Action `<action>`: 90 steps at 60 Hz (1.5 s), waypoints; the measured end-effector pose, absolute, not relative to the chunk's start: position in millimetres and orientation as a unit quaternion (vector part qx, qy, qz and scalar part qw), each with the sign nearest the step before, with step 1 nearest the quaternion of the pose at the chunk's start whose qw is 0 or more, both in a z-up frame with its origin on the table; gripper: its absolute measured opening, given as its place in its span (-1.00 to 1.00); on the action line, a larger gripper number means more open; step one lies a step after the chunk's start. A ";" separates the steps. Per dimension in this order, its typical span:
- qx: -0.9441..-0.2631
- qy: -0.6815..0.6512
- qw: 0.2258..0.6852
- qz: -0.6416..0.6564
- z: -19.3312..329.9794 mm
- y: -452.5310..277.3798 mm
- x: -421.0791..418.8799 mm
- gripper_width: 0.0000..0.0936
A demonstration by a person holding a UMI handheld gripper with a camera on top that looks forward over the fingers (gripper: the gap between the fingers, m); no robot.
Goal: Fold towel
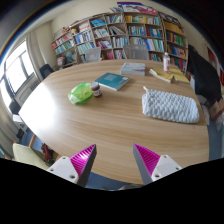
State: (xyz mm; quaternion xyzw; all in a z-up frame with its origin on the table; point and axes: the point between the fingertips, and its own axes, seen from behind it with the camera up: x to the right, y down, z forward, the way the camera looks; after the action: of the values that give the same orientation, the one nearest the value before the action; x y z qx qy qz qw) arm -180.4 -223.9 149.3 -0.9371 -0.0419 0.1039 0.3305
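Note:
A light grey, knobbly towel (170,104) lies in a compact rectangle on the round wooden table (110,125), beyond the fingers and off to their right. My gripper (116,162) is open and empty, held above the near part of the table, well short of the towel. Its two fingers with magenta pads (82,160) stand wide apart with bare wood between them.
On the far side of the table lie a green bag (81,93), a blue book (112,81), a small dark jar (96,90), papers and a bottle (166,63). Chairs stand round the table. Bookshelves (120,32) fill the back wall, with a window (18,68) to the left.

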 end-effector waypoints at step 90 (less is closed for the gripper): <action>-0.938 -0.092 0.325 0.078 -3.6 49.9 -50.7 -0.94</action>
State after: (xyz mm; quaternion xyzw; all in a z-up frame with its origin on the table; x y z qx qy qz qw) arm -50.7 49.9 -3.6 -0.9380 -0.0922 0.0780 0.3248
